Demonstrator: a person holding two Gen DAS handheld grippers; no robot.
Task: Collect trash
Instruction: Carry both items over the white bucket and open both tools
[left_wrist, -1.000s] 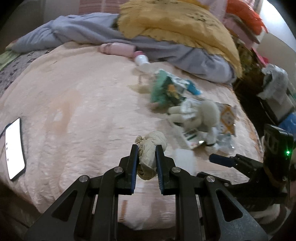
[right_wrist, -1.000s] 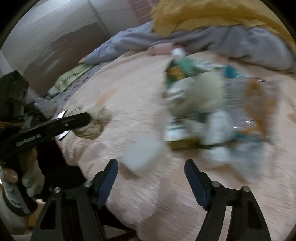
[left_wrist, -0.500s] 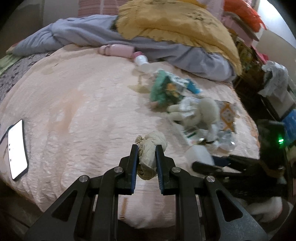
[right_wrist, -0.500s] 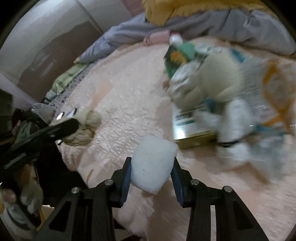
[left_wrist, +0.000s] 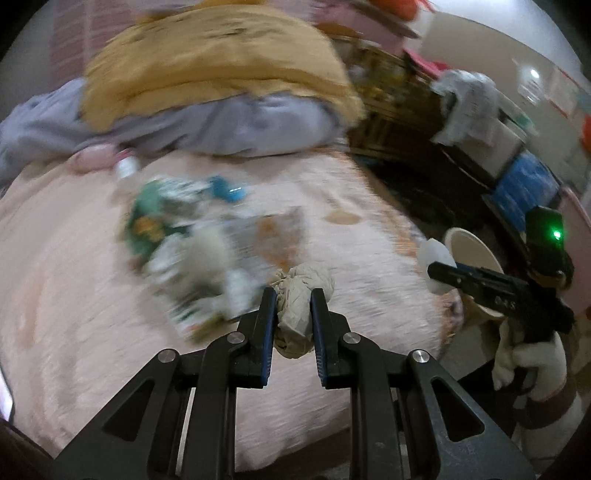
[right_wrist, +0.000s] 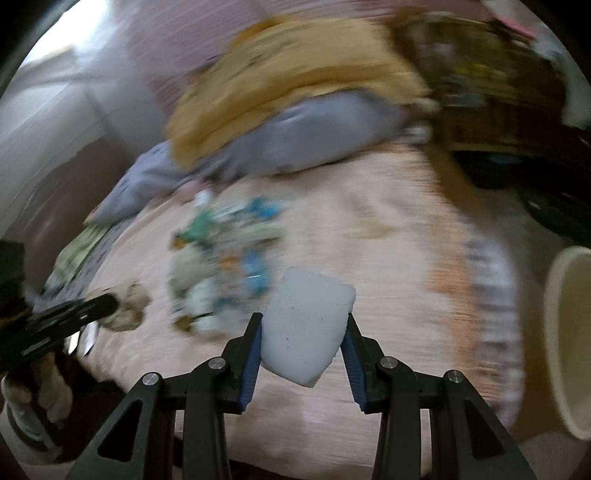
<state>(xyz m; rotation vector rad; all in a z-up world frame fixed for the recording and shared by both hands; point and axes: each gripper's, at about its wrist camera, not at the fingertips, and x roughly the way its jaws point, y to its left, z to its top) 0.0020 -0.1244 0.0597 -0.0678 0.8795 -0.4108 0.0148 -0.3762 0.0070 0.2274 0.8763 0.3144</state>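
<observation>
My left gripper (left_wrist: 293, 295) is shut on a crumpled beige wad (left_wrist: 299, 295) held above the pink bedspread (left_wrist: 351, 258). My right gripper (right_wrist: 304, 321) is shut on a white foam block (right_wrist: 306, 325); in the left wrist view it (left_wrist: 439, 269) holds the block (left_wrist: 432, 254) at the bed's right edge, beside a cream bin (left_wrist: 471, 251). The bin's rim also shows at the right edge of the right wrist view (right_wrist: 565, 332). A blurred pile of wrappers and a plush toy (left_wrist: 192, 251) lies on the bed, left of my left gripper.
A yellow blanket (left_wrist: 207, 59) over grey bedding (left_wrist: 221, 125) fills the back of the bed. A pink bottle (left_wrist: 96, 158) lies at the back left. Cluttered shelves and boxes (left_wrist: 480, 122) stand right of the bed. My left gripper shows at the lower left of the right wrist view (right_wrist: 107, 306).
Both grippers have swung right towards the bed's right edge, each keeping its load. The right gripper closed on the foam block and lifted it. The cream bin has come into view.
</observation>
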